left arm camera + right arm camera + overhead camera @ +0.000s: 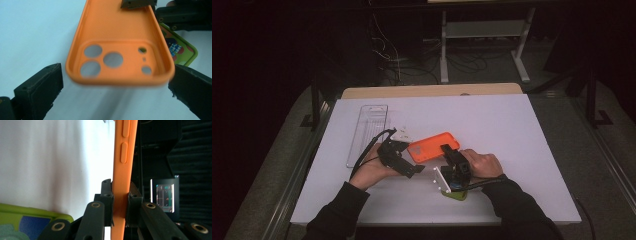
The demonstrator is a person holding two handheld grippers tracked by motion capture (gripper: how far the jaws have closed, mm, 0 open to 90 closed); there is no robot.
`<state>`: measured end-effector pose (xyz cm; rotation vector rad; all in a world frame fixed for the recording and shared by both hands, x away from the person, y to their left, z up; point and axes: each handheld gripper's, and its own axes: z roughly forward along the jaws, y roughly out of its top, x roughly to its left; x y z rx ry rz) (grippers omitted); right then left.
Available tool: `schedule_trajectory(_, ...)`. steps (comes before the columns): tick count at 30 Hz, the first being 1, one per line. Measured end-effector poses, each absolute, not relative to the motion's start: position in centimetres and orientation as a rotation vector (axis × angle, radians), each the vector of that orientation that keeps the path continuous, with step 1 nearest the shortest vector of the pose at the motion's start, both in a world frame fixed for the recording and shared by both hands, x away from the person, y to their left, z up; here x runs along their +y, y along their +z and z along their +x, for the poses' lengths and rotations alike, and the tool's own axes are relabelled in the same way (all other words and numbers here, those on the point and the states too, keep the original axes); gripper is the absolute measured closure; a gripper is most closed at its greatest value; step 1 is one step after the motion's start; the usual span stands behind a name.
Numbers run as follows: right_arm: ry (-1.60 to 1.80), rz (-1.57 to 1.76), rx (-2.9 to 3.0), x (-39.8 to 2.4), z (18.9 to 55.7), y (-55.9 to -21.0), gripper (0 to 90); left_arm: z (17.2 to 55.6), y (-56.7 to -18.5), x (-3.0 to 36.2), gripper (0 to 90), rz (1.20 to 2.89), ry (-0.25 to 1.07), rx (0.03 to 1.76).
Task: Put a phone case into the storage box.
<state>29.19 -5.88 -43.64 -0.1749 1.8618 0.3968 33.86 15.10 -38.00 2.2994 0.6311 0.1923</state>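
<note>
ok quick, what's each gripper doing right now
left gripper: open, its jaws stand either side of the camera end of the orange rubbery phone case without pressing it.
right gripper: shut on the phone case's side edge.

Matt orange rubbery phone case, fine-textured inside; glossy green case; smooth white tabletop

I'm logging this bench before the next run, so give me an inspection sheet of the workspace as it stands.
Surface: white board on a wooden table, bare at right.
Job's things: orange phone case, held off the board; green patterned case lying under the right hand.
Clutter: clear plastic tray at left; small white pieces beside it.
Grippers: right gripper pinches the orange case's side wall; left gripper open, jaws either side of its camera end, not pressing.
Cables: black cable trailing from left gripper.
Surroundings: dark; white frame and floor wires behind.
</note>
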Motion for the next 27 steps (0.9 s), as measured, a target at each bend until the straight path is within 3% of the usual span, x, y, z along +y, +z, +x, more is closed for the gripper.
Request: schedule_trajectory(27, 0.738, 0.302, 2.106, -8.3, 31.2, -41.3, 78.2, 34.1, -37.9, 15.5, 0.0, 2.319, 0.225, 0.603)
